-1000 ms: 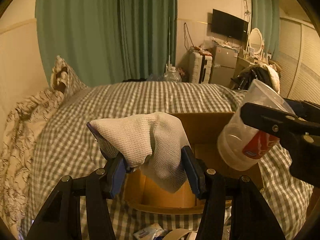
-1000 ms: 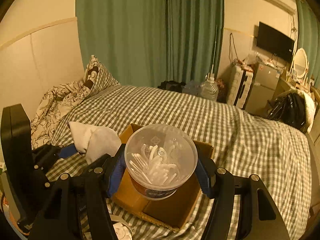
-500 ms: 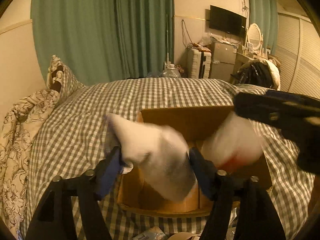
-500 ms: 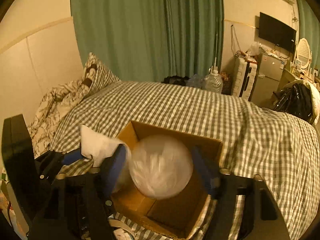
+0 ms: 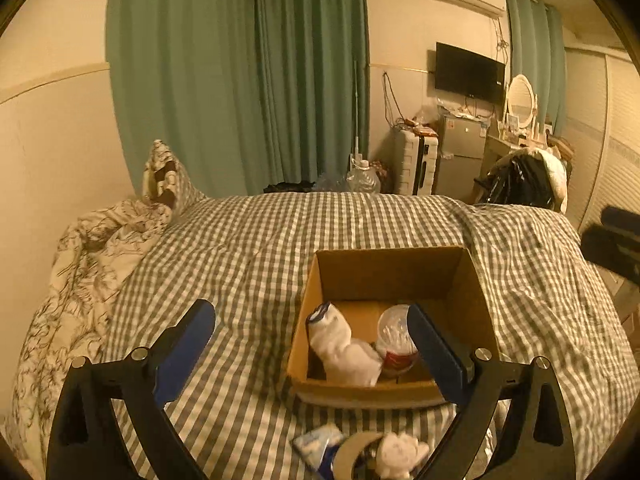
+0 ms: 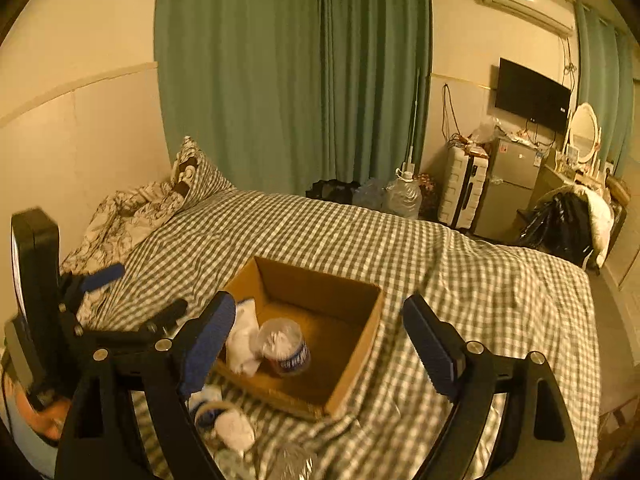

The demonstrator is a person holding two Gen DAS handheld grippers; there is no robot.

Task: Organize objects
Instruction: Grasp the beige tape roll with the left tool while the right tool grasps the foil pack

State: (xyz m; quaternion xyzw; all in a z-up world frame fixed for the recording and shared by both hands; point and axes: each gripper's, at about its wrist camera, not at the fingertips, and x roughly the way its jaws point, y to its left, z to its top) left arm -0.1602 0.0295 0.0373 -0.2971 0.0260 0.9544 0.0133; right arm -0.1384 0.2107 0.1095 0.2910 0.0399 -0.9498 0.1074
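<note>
Checked bedspread (image 5: pixel 256 248), cardboard box (image 5: pixel 384 276) on it, green curtains (image 5: pixel 240 72) behind.

Small clutter (image 5: pixel 360 454) at bed's near edge — cropped, blurred.

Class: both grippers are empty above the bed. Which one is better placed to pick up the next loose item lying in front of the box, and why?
Probably left. The left gripper, open, has the loose items between its fingers, near the cardboard box. In the right gripper view they lie off toward its left finger.

We see the box (image 5: pixel 394 276) open-topped; sock (image 5: pixel 344 350) and tub (image 5: pixel 396 338) crowd its near-left corner, far half free.
</note>
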